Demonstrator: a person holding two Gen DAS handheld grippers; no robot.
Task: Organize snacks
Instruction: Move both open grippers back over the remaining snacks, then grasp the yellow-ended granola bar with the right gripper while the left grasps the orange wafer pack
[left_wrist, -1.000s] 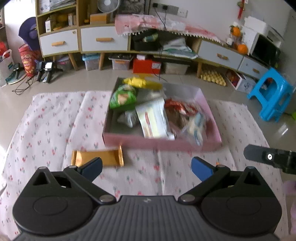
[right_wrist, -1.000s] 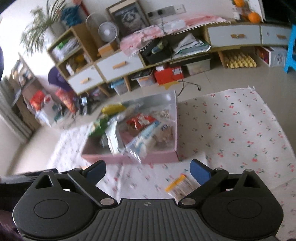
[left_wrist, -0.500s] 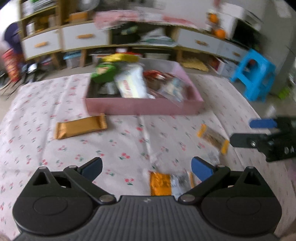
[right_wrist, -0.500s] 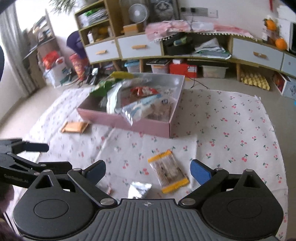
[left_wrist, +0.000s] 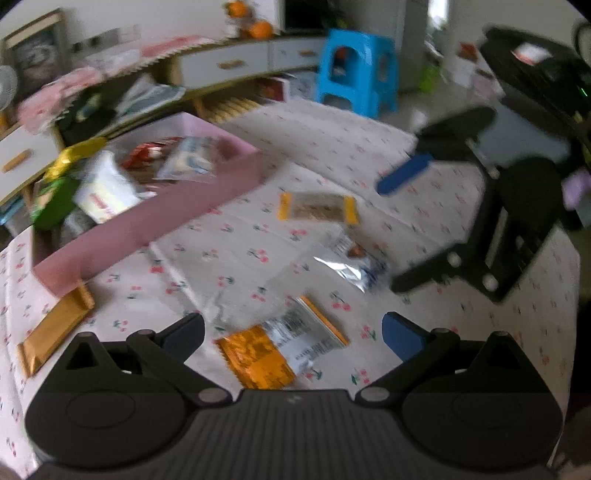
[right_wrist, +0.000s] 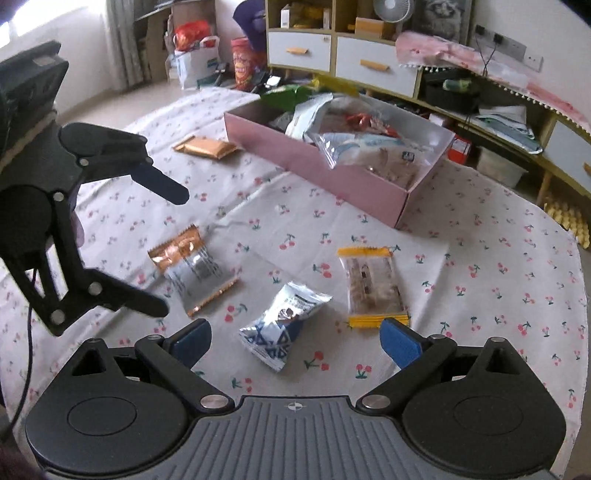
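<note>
I am holding both tools wide apart and empty: my left tool (left_wrist: 291, 328) and right tool (right_wrist: 295, 338). Four snack packets are lying on the cherry-print cloth (right_wrist: 480, 280): the silver-blue packet (right_wrist: 282, 326) just beyond my right tool, the orange-silver packet (left_wrist: 280, 341) between my left tool's fingers, the yellow-edged packet (right_wrist: 373, 286) right, the gold bar (right_wrist: 207, 147) far left beside the one pink box (right_wrist: 332, 181).

Glossy foil snack packet (right_wrist: 282, 336) lies on matt printed cloth (right_wrist: 480, 295) near a smooth pink cardboard box (right_wrist: 332, 181).

Cherry-print cloth (right_wrist: 461, 229) bears pink box (right_wrist: 332, 177) (full), loose snack packets (right_wrist: 282, 328)

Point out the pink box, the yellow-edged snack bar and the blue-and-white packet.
pink box (right_wrist: 332, 177), right wrist view, on its near side wall.
yellow-edged snack bar (right_wrist: 373, 286), right wrist view, middle of the clear wrapper.
blue-and-white packet (right_wrist: 282, 326), right wrist view, centre of the pouch.
</note>
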